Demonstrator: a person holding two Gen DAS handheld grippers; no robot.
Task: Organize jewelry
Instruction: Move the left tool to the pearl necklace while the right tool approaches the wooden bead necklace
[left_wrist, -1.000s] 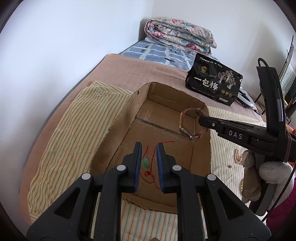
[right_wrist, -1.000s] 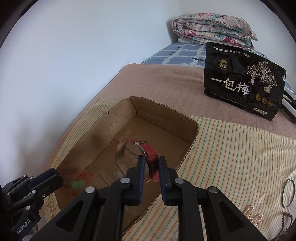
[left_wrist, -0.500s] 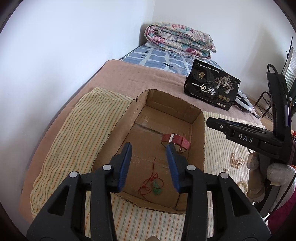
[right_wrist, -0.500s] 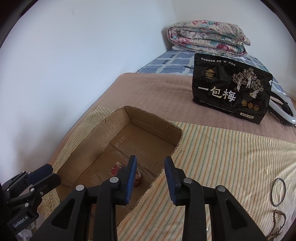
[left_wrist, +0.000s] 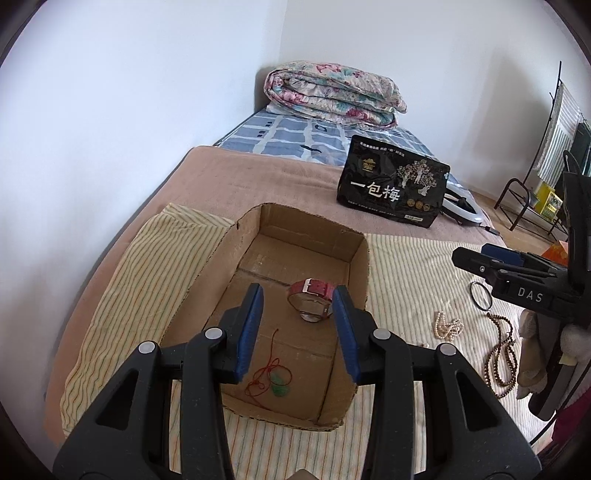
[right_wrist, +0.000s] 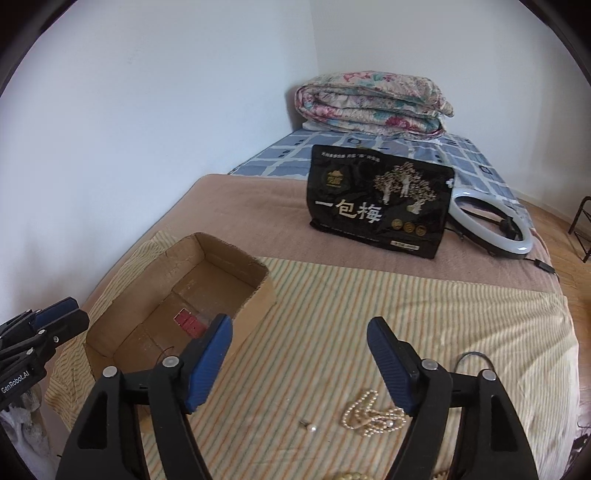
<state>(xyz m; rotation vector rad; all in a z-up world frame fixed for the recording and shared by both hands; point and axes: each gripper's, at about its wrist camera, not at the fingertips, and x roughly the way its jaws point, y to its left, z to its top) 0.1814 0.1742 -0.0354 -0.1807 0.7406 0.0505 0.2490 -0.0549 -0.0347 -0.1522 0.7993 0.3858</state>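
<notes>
An open cardboard box (left_wrist: 360, 266) sits on a striped cloth on the bed. Inside lie a red-strapped watch (left_wrist: 312, 291) and a green pendant on a red cord (left_wrist: 279, 387). My left gripper (left_wrist: 297, 332) is open and empty above the box's near end. My right gripper (right_wrist: 299, 363) is open wide and empty over the cloth, right of the box (right_wrist: 255, 291). A pearl necklace (right_wrist: 369, 411), a single pearl stud (right_wrist: 312, 428) and a dark ring bangle (left_wrist: 481, 295) lie on the cloth. A brown bead string (left_wrist: 500, 354) lies at the right.
A black snack bag (right_wrist: 380, 203) stands behind the cloth. A ring light (right_wrist: 491, 225) lies beside it. A folded floral quilt (right_wrist: 373, 103) sits at the bed's far end. The wall runs along the left. A metal rack (left_wrist: 532, 199) stands at the far right.
Both grippers opened: the right let the red watch go into the box, the left let go the green pendant. Both pulled back; the right swung right over the cloth.
</notes>
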